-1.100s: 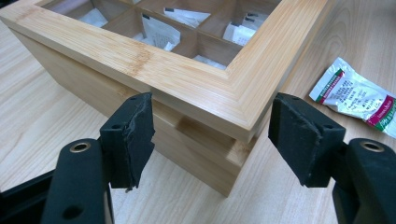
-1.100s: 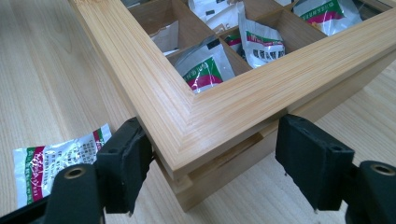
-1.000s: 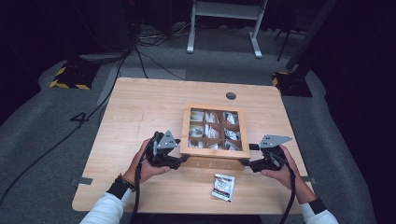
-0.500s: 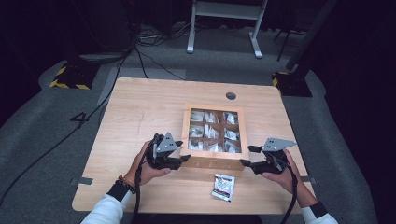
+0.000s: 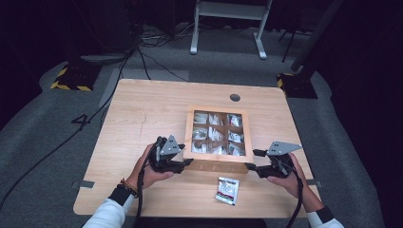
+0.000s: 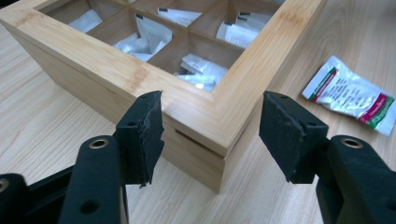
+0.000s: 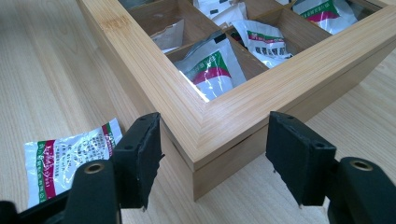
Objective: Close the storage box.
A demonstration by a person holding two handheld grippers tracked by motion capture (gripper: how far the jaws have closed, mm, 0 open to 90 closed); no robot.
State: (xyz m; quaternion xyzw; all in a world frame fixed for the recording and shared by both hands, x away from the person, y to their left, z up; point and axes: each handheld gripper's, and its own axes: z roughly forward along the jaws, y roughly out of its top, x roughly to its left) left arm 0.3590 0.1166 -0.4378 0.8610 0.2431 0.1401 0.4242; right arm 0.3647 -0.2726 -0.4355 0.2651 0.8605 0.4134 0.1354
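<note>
Print on the loose sachet [image 5: 227, 190] perhaps too small to read; box [image 6: 196, 109] far corners cropped.

- Dark grey carpeted floor [image 5: 57, 142], left of the table: a large black "4" [image 5: 79, 119] marked on it, readable in the high view.
- Loose white sachet with red and green bands [image 6: 349, 94], lying on the light wooden table [image 5: 142, 109]: rows of small dark print on its face, too fine and blurred to read in either gripper view.
- White sachets with red and green bands [image 7: 211, 70] inside the square wooden compartment box [image 7: 187, 109]: printing present, not legible.
- No brand name or other number made out.
</note>
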